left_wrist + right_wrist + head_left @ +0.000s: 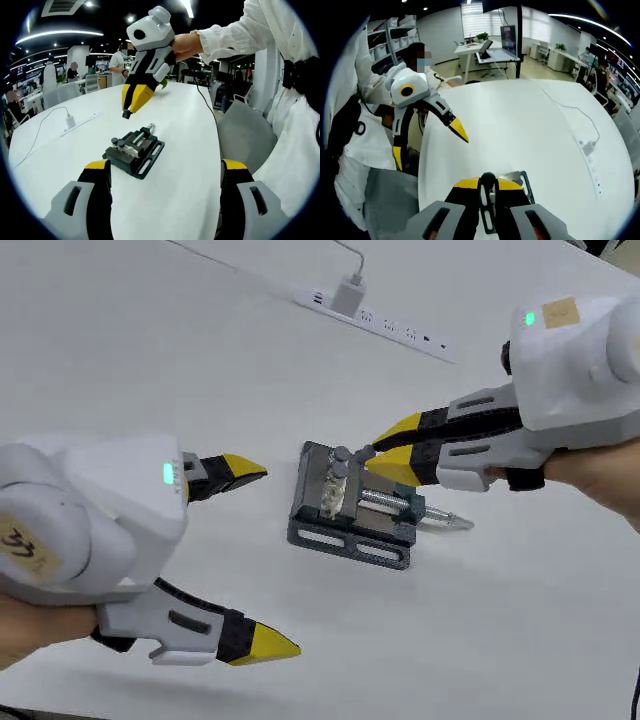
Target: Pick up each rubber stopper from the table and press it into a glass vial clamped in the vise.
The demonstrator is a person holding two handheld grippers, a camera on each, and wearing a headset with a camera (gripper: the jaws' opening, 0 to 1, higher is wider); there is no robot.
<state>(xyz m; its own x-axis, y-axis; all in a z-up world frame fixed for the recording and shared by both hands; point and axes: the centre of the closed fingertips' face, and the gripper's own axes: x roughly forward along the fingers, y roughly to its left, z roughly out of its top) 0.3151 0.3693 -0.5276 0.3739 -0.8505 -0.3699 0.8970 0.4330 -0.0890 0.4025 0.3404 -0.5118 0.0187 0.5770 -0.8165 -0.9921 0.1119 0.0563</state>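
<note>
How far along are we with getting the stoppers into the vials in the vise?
Done: two stoppers look seated on vials clamped in the vise. In hand: the right tool is shut on another stopper, held close to the vise. The left tool is open and holds nothing. Left: pressing this stopper in; I cannot tell whether a free vial waits for it.
</note>
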